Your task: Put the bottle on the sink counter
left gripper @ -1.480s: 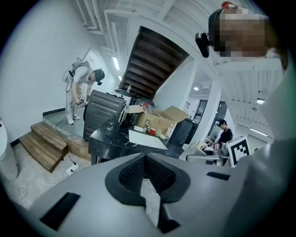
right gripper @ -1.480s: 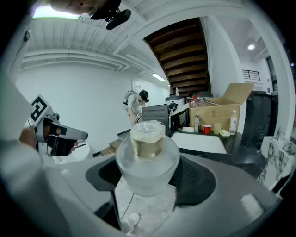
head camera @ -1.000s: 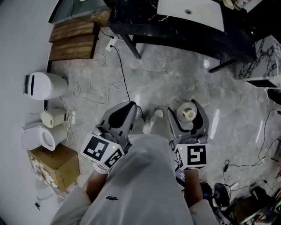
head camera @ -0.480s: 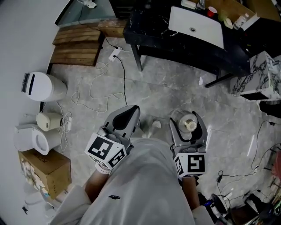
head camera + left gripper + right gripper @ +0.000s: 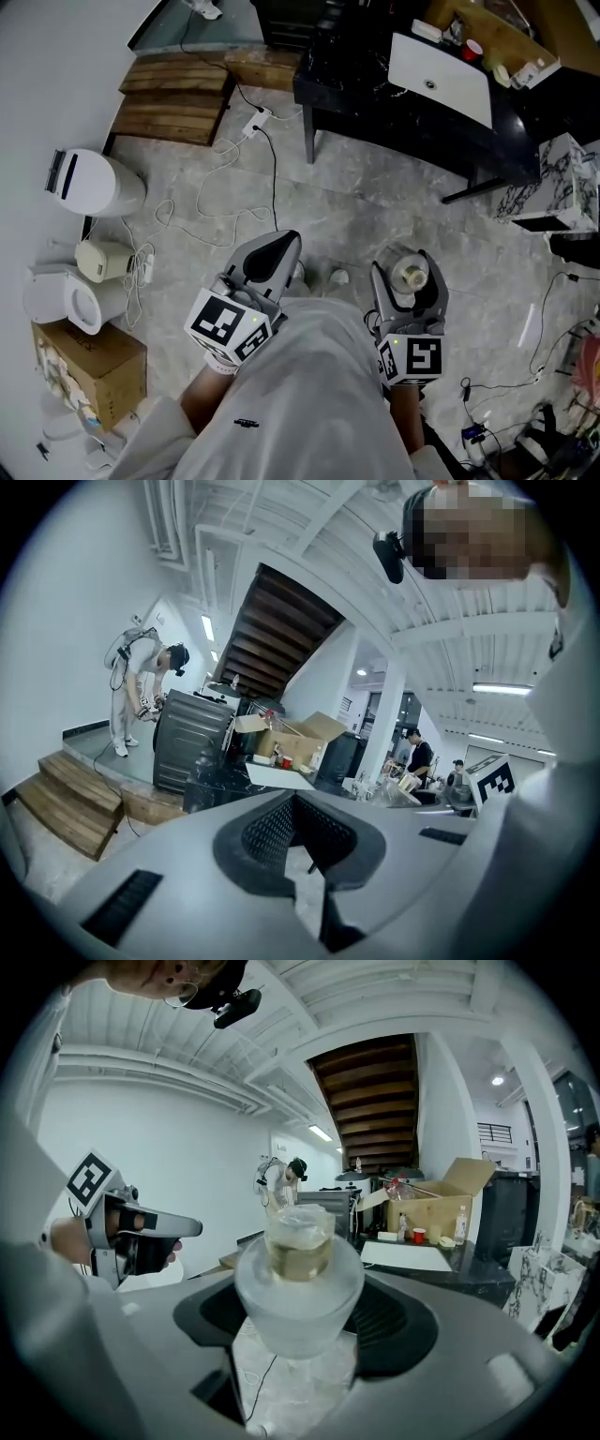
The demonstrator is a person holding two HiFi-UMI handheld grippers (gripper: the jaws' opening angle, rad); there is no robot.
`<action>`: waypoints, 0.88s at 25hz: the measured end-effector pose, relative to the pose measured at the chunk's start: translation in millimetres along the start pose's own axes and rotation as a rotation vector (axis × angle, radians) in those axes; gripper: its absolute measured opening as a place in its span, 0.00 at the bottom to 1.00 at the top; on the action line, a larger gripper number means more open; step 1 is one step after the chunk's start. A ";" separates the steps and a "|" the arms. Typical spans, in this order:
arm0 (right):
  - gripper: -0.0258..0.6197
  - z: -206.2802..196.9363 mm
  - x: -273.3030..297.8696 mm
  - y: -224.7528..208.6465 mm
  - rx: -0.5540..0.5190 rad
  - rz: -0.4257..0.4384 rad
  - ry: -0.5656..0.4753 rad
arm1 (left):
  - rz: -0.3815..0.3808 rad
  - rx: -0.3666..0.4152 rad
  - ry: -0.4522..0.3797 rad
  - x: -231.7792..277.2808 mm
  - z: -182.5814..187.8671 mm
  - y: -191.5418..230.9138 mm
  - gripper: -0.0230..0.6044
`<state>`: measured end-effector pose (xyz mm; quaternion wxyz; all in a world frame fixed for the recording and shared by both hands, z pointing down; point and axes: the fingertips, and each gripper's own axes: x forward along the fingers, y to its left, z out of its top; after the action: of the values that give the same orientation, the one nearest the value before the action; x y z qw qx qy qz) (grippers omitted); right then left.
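Cables (image 5: 275,187) cross grey stone floor (image 5: 375,216) before a possibly cluttered sink counter (image 5: 366,84).

Grey was seen on the left gripper (image 5: 281,246) and the right gripper (image 5: 410,265), with black textured pads inside the jaws. The left cube (image 5: 225,325) and the right cube (image 5: 410,359) were patterned with black-and-white squares. The bottle (image 5: 298,1283) was shown frosted white, tinted pale yellow at its neck. The floor (image 5: 375,202) was veined in grey marble. The sink counter (image 5: 375,89) was coloured black with faint white veining, its basin (image 5: 441,80) white. Brown was borne by the wooden steps (image 5: 173,98) and the cardboard box (image 5: 89,361).
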<state>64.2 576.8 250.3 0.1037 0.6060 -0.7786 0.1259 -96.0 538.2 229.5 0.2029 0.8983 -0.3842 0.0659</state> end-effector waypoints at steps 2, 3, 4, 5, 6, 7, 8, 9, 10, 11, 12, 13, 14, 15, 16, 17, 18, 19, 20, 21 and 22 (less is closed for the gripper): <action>0.57 2.6 7.7 9.7 -0.002 -0.007 -0.006 | -0.004 0.008 -0.007 -5.8 2.5 12.9 0.05; 0.57 4.1 11.5 14.7 -0.003 -0.010 -0.009 | -0.006 0.011 -0.010 -8.3 3.2 19.5 0.05; 0.57 5.3 15.4 19.7 -0.004 -0.013 -0.012 | -0.007 0.012 -0.011 -10.8 3.5 26.5 0.05; 0.57 6.7 19.1 24.8 -0.007 -0.017 -0.014 | -0.008 0.011 -0.012 -13.2 3.6 33.6 0.05; 0.57 8.2 22.8 29.8 -0.012 -0.020 -0.015 | -0.008 0.008 -0.013 -15.6 3.9 40.4 0.05; 0.57 9.8 26.6 34.5 -0.019 -0.022 -0.014 | -0.010 0.005 -0.014 -17.9 4.7 46.5 0.05; 0.57 11.4 30.3 38.9 -0.027 -0.023 -0.013 | -0.011 0.004 -0.016 -19.9 5.7 52.0 0.05; 0.57 12.8 34.0 42.8 -0.032 -0.023 -0.011 | -0.013 0.004 -0.017 -21.5 6.9 57.0 0.05; 0.57 13.7 37.4 45.9 -0.033 -0.025 -0.009 | -0.014 0.002 -0.018 -22.6 8.0 61.7 0.05; 0.57 14.5 40.7 48.4 -0.033 -0.028 -0.006 | -0.014 0.000 -0.018 -23.2 9.0 66.1 0.05; 0.57 15.3 44.0 50.1 -0.035 -0.030 0.000 | -0.013 -0.004 -0.018 -23.0 10.1 70.3 0.05; 0.57 16.2 47.7 51.0 -0.036 -0.031 0.006 | -0.011 -0.007 -0.017 -22.0 11.5 74.2 0.05; 0.57 17.2 51.4 51.0 -0.036 -0.031 0.010 | -0.011 -0.010 -0.016 -20.2 13.0 77.5 0.05; 0.57 18.0 54.9 50.4 -0.034 -0.031 0.012 | -0.011 -0.011 -0.015 -17.9 14.3 80.0 0.05; 0.57 18.4 58.1 49.5 -0.031 -0.031 0.012 | -0.012 -0.011 -0.014 -15.4 15.1 82.2 0.05; 0.57 18.7 61.2 48.4 -0.029 -0.031 0.011 | -0.013 -0.010 -0.013 -12.7 15.6 84.3 0.05; 0.57 19.2 65.0 47.1 -0.028 -0.030 0.011 | -0.012 -0.009 -0.013 -9.3 16.1 87.0 0.05; 0.57 20.2 69.7 45.2 -0.028 -0.029 0.010 | -0.011 -0.010 -0.012 -4.9 16.9 90.2 0.05; 0.57 21.5 74.9 43.0 -0.029 -0.028 0.010 | -0.010 -0.011 -0.012 0.0 18.2 93.3 0.05; 0.57 22.6 80.3 40.6 -0.030 -0.025 0.011 | -0.008 -0.012 -0.012 4.9 19.6 96.0 0.05; 0.57 23.3 85.3 38.3 -0.030 -0.022 0.013 | -0.007 -0.012 -0.011 9.6 21.2 98.2 0.05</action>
<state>6.1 499.9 252.3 0.1191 0.6122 -0.7729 0.1168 -160.5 461.9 243.6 0.2063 0.8988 -0.3824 0.0580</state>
